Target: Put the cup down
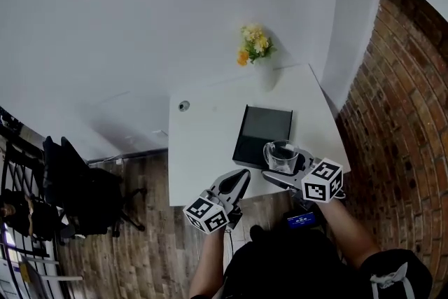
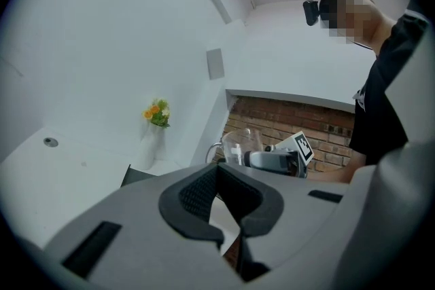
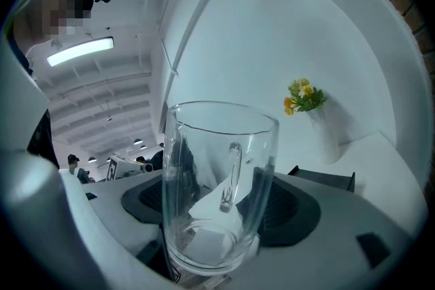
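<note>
Right tongs (image 1: 278, 176) are gripping the glass cup (image 3: 217, 193) upright over the table's (image 1: 203, 150) five o'clock corner, by the dark pad (image 1: 262, 128). Left tongs (image 1: 240, 181) are sitting closed, empty. Risk: the cup landing astride the pad's edge and tipping off the near side.

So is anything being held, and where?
The right gripper holds the glass cup by its lower sides, not the handle. The left gripper holds nothing.

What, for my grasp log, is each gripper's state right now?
Left gripper: closed, nothing between its jaws.
Right gripper: closed on the empty glass cup, held upright.
</note>
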